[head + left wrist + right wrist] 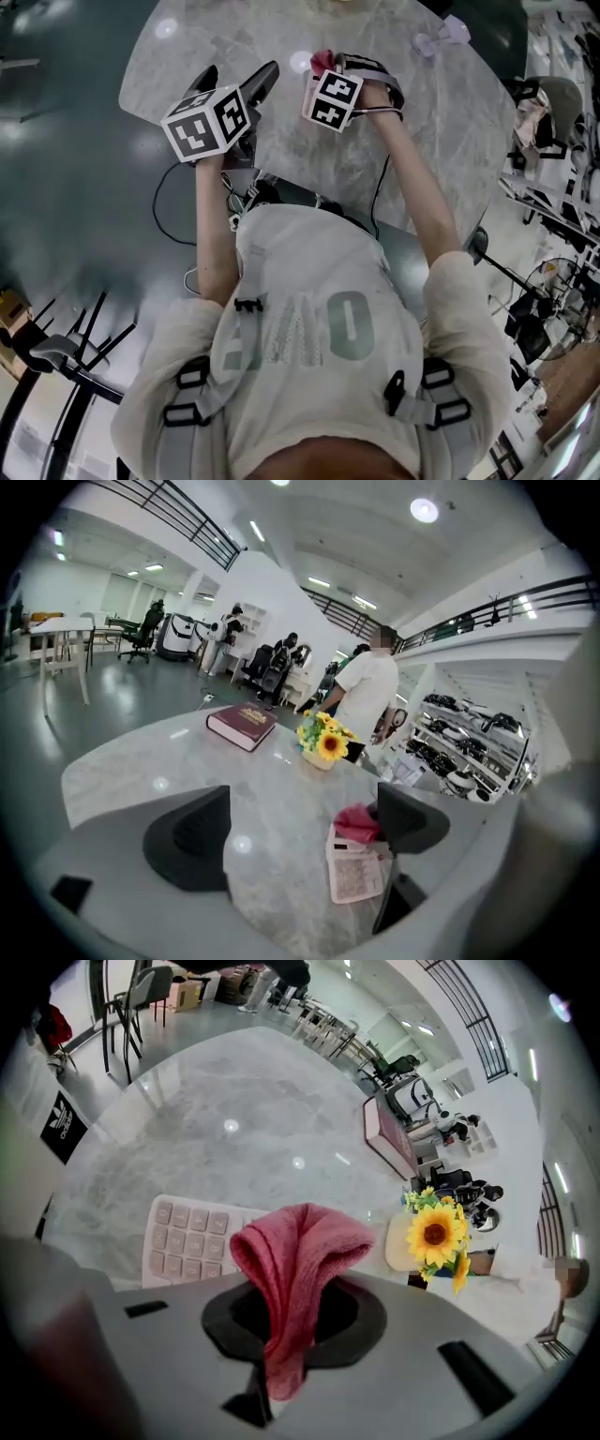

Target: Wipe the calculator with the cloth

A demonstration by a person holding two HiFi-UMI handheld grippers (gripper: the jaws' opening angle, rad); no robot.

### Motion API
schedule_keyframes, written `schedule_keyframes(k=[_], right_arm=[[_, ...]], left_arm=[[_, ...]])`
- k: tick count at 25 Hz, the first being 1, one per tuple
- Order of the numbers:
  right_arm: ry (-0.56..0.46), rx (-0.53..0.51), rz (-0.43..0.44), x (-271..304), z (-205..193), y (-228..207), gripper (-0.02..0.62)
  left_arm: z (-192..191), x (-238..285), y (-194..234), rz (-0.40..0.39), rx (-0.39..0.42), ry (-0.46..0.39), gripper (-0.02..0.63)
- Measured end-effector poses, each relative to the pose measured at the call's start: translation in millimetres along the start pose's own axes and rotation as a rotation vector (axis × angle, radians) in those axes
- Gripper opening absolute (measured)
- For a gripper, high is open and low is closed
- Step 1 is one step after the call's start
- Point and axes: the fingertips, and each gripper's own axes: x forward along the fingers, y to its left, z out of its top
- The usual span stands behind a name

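– How will the cloth (300, 1241) handle?
– One, soft and limp; the right tool (291, 1321) pinches its fold.
– And the calculator (192, 1241)?
– One, on the table (234, 1101) just ahead of that tool. It's probably light and may slide. The left tool (298, 829), spread and empty, could steady its edge.

Large open-plan workplace, part office and part laboratory hall. Black-railed mezzanine galleries (178, 513) run beneath a white ceiling with round recessed lamps (424, 510). A glossy grey floor (56, 714) carries white desks (61, 627), black swivel office chairs (142, 630) and white open shelving stacked with dark equipment (469, 757). Several people (364, 691) stand beyond the round, pale grey-veined marble table (131, 761).
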Motion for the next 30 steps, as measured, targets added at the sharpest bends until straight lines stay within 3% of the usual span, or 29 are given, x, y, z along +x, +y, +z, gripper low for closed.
schedule_keyframes(k=[5,30], right_arm=[[0.015,0.0,0.001,5.8,-0.2,5.4,0.054],[-0.018,-0.067,0.106,-22.5,11.0,95.3,0.055]], left_arm=[[16.1,-9.3,4.4,0.017,0.008,-0.075,0.503],[26.6,-15.0,-10.9,0.007,0.03,-0.122,0.503]])
